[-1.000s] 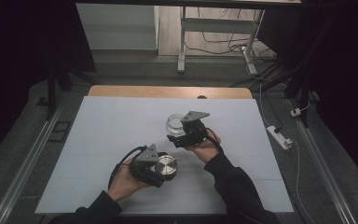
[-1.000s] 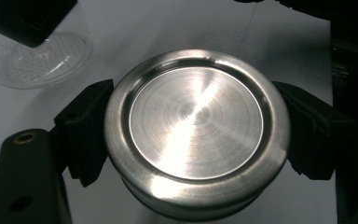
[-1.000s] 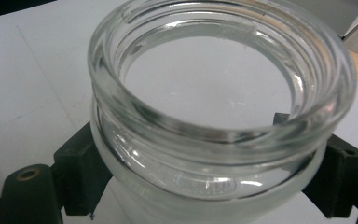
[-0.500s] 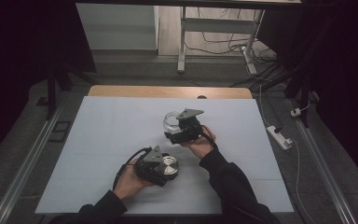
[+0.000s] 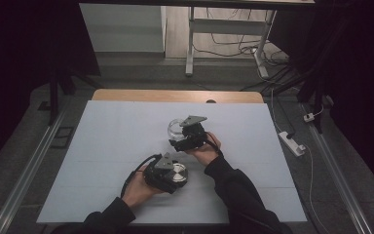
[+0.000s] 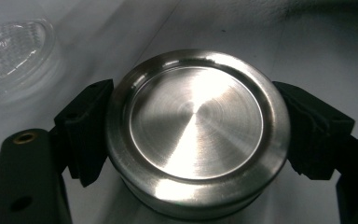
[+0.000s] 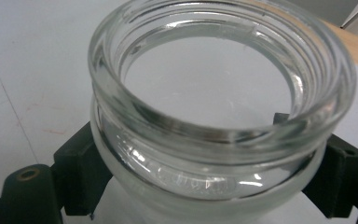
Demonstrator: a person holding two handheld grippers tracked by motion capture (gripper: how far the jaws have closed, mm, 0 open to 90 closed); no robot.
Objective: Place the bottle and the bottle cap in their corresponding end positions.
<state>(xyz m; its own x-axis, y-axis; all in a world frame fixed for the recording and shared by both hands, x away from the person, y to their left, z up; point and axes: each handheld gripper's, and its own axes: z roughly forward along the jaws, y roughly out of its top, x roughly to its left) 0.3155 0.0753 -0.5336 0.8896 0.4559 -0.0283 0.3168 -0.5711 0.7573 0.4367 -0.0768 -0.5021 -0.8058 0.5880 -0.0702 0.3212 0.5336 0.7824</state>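
High view: against the picture from a second ago, both hands have come nearer the person and lower over the white table, the two of them keeping about the same gap. The left gripper with its metal lid now sits closer to the table's near edge, a little left of the middle; the right gripper with the glass jar has drawn back from the far edge to about the table's middle. Neither grip has changed.

The left hand comes in from the near edge, forearm slanting up and right, and holds its gripper pointing right. The right hand reaches in from the near right, wrist bent, with its gripper pointing left and away.

Left gripper view: the two black jaws are clamped on opposite sides of the round metal lid, its brushed face turned to the camera; the jar lies blurred at upper left.

Right gripper view: the jaws are clamped on the jar just below its threaded neck, its open mouth toward the camera.
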